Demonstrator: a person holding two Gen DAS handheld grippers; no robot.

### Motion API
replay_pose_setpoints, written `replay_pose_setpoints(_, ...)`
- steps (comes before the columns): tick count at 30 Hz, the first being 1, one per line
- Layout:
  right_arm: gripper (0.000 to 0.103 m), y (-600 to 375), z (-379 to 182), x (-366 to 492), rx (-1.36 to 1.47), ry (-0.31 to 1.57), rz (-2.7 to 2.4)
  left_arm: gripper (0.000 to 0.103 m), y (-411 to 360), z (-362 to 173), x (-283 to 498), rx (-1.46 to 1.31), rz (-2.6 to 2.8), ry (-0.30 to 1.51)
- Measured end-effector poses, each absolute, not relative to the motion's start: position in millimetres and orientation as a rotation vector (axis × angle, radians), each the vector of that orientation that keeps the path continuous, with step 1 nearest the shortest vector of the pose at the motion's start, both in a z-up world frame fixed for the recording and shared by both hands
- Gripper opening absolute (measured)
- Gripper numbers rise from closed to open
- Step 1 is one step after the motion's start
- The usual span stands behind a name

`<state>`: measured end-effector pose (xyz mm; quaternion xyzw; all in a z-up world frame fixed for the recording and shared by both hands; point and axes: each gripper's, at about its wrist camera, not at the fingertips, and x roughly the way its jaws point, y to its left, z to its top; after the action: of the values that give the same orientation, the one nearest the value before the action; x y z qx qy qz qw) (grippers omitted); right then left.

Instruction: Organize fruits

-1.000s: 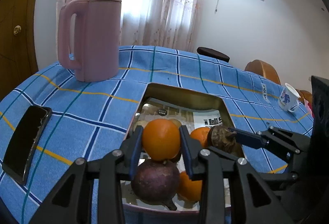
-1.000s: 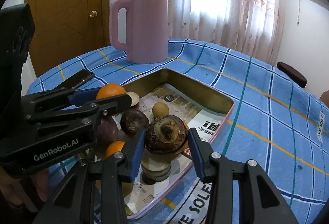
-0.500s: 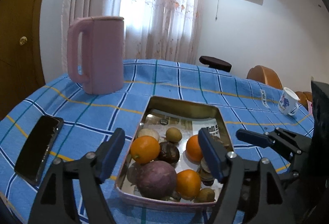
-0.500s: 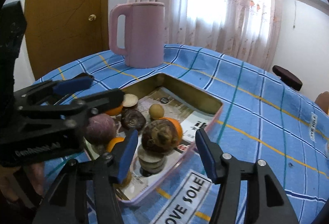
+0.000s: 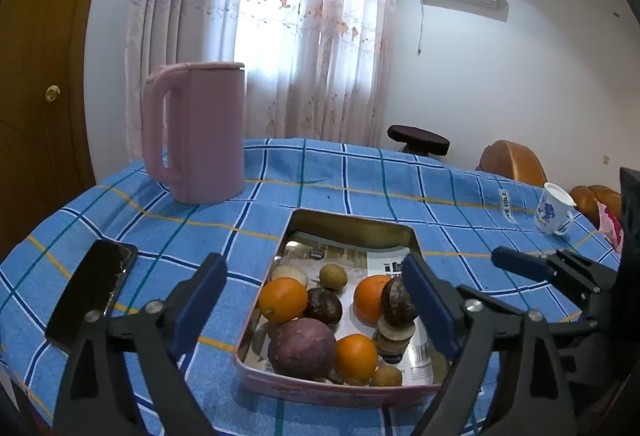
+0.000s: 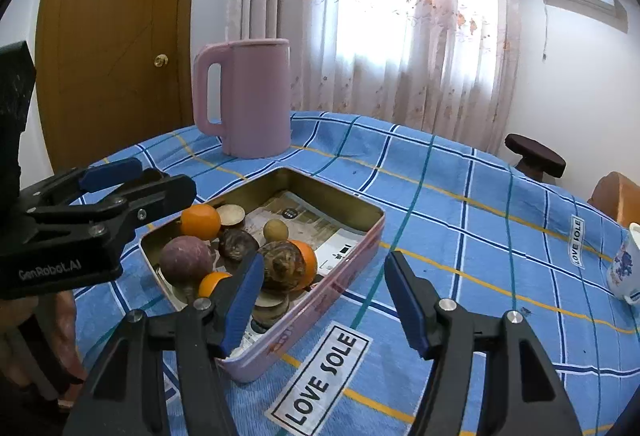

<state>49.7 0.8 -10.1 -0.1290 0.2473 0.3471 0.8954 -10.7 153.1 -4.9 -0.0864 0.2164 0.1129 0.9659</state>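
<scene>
Both hand-held grippers hang w/ jaws opening and nothing gripped, left gripper wide at frame bottom, right gripper about half-spread, over a pink tin at centre holding oranges, a purple passion fruit & brown fruits on the blue checked tablecloth.

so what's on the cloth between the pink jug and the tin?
Nothing: only bare checked tablecloth between pink jug and tin, clearest in the right wrist view.
</scene>
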Motion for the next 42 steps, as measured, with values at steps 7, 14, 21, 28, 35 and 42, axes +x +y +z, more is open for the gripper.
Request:
replay_pose_setpoints(7,0.065,-7,-4,48,-0.241,0.498,0.712,0.099,149,-2,-12,-0.164,0.23,0.436)
replay_pose_setpoints(14,0.066,-9,-1,43,-0.225,0.483,0.718,0.101,147,-2,-12,-0.159,0.235,0.436)
replay_pose_setpoints(21,0.066,-11,2,42,-0.218,0.474,0.711,0.103,148,-1,-13,-0.159,0.246,0.438)
replay_pose_setpoints(28,0.069,-15,5,41,-0.212,0.46,0.701,0.103,149,-1,-13,-0.156,0.248,0.436)
replay_pose_setpoints(35,0.072,-16,6,41,-0.209,0.453,0.694,0.103,148,-1,-13,-0.144,0.25,0.443)
replay_pose_setpoints(42,0.072,-20,8,41,-0.2,0.442,0.691,0.103,142,0,-11,-0.126,0.254,0.455)
